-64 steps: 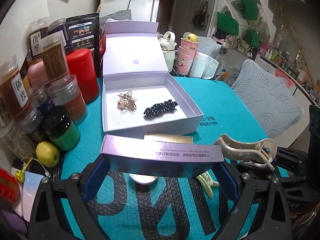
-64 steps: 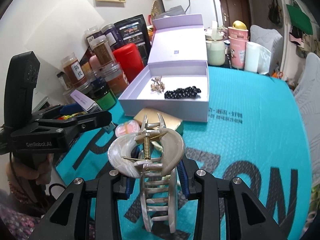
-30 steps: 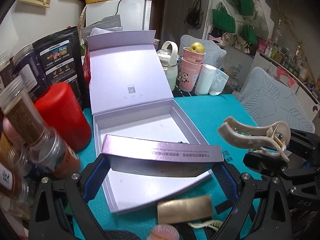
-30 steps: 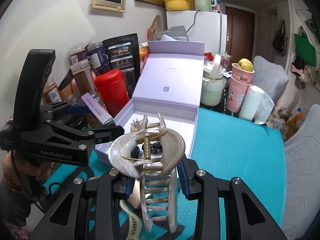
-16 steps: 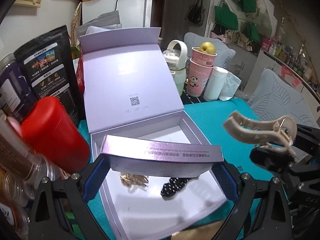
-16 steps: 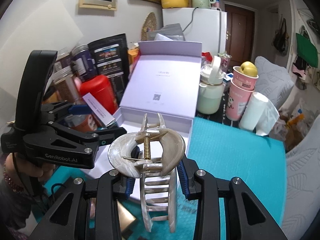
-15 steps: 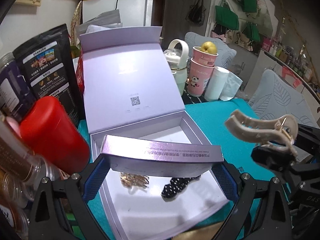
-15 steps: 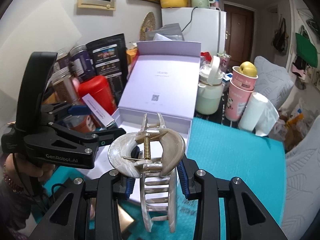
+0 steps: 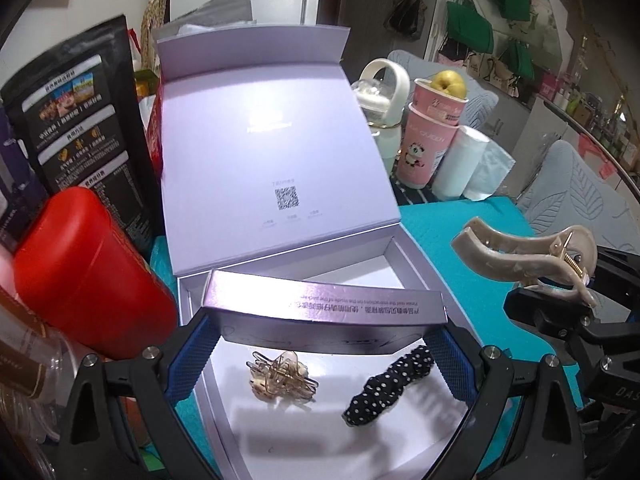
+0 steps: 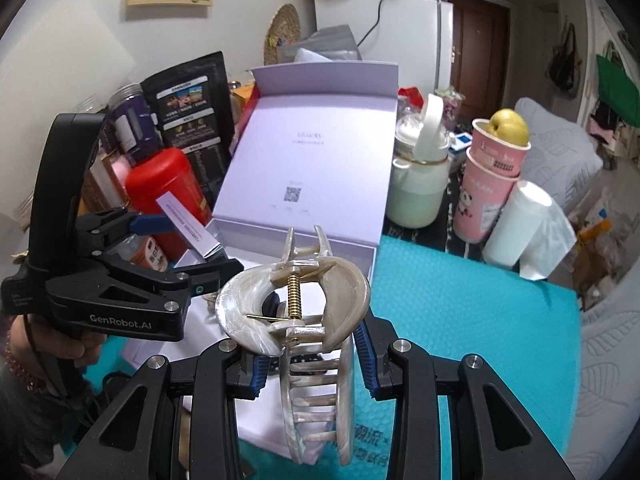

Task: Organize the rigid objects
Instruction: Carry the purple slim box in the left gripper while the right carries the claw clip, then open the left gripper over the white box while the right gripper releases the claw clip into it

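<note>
**Right wrist view: claw clip over gift box**

Item: pearl claw clip [image 10: 294, 312], clamped by its spring end in the right gripper [image 10: 308, 364], teeth pointing down and forward; long axis roughly along the fingers; placement: above near edge of open lilac box [image 9: 192, 364], tray lying just ahead and below; adjacent: left gripper [image 9: 324, 360] closed on a lilac carton [image 9: 324, 310] over the same tray; contents: small amber clip [image 9: 278, 376], dotted scrunchie [image 9: 386, 386].

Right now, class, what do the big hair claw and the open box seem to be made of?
Hair claw: probably glossy plastic or acetate, with pearly beige swirls and a brass-coloured metal spring. Open box: likely matte lilac cardboard, with creased hinge folds and print inside its lid.
</note>
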A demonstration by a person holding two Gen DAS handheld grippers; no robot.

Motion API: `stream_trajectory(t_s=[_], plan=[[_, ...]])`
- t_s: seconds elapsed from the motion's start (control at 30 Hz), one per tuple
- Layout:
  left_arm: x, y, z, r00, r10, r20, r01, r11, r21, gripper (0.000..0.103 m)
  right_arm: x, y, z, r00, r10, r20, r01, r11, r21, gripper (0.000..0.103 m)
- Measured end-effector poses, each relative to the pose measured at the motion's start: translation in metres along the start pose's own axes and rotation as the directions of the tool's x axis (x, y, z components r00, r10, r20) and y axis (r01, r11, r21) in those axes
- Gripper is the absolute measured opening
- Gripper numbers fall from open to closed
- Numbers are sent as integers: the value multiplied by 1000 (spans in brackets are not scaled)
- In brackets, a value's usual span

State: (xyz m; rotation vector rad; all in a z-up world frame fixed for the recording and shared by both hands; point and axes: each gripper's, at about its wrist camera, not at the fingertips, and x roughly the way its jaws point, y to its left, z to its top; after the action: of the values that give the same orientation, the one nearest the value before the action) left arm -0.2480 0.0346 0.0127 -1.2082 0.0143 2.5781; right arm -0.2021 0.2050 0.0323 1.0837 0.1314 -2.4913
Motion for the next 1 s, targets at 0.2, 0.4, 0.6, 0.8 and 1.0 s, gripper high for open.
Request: stream_trajectory(t_s=[0.2,0.4,0.6,0.8,1.0], plan=[[27,9,-1,999,-4,-52,3,1000,-14,98,23,-11,1,999,-16,-43,16,1000,21,36],[47,14,-1,996,-12,-93,9,999,-35,98,46,-21,2,997,0,-83,4,999,43,36],[63,12,-2,988,72,-137,-70,997,25,98,70,-27,-1,992,55,-116,-46,996,76,36],[76,17,-3,982,72,-172,-71,997,7,98,85,-30,-3,985,96,-140,-83,992,96,36],[88,23,-6,974,66,-219,-75,997,-33,98,100,-26,-1,983,101,-156,-91,993,73,36]])
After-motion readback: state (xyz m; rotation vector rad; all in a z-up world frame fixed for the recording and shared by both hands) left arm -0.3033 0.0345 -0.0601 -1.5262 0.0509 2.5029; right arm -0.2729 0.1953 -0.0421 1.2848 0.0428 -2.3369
